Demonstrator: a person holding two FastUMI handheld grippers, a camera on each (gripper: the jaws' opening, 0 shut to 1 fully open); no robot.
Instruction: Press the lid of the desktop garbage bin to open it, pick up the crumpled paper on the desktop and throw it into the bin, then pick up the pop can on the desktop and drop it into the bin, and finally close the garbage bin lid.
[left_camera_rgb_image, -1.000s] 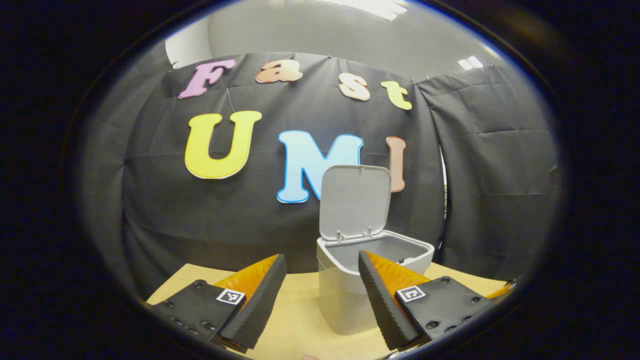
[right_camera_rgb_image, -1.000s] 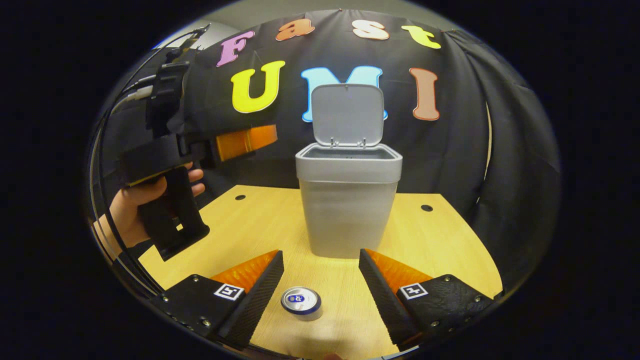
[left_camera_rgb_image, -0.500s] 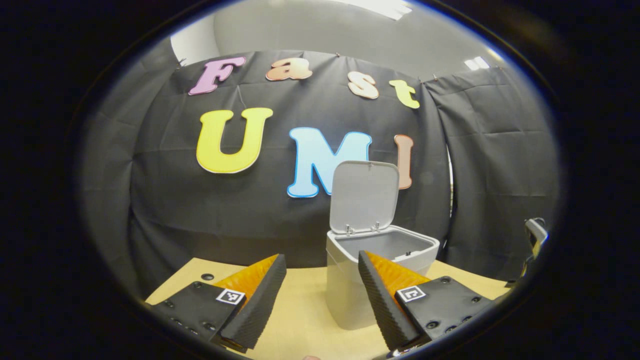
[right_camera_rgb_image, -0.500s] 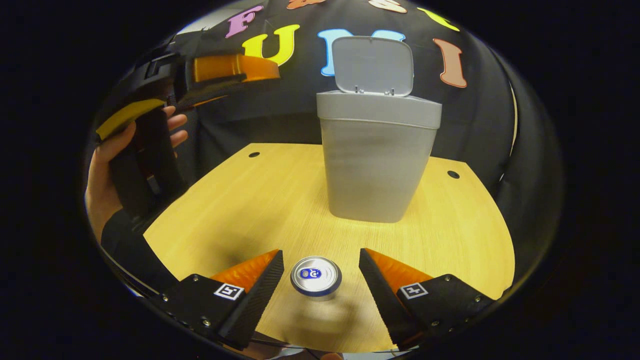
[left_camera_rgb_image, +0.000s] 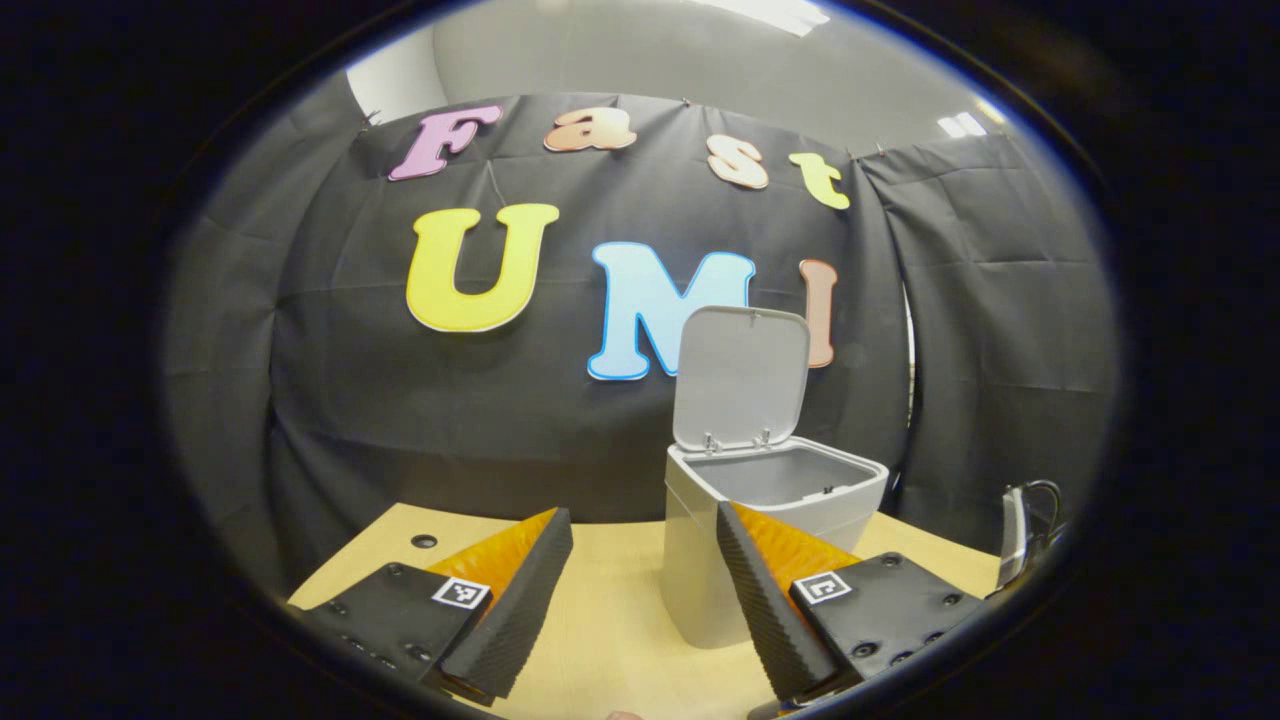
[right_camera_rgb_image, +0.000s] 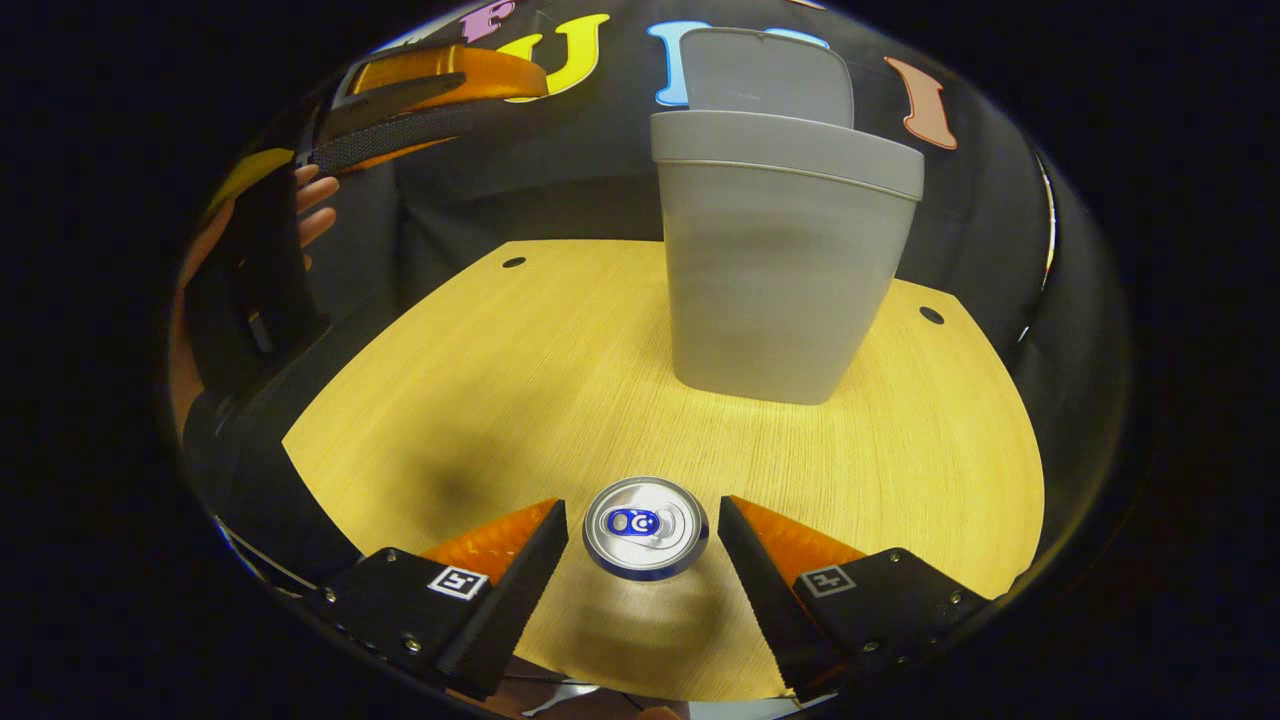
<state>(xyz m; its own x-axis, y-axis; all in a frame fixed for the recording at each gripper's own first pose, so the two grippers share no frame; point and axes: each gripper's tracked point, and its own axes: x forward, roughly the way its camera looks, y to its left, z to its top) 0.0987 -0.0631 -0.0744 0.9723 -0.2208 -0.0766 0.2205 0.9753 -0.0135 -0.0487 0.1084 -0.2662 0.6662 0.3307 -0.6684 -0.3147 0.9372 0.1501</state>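
Pop can stands before the bin (lid raised behind).

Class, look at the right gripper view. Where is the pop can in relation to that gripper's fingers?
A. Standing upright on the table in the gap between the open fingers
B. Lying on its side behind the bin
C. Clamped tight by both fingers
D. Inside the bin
A: the pop can stands upright on the table, between the open fingers of the right gripper, with a gap on each side.

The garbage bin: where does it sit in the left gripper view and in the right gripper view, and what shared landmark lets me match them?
Left gripper view: garbage bin right of centre, low, lid up, partly behind this gripper's right-hand finger.
Right gripper view: garbage bin upper centre, on the wooden desktop, beyond the pop can.
Shared landmark: the raised lid against the black cloth wall.
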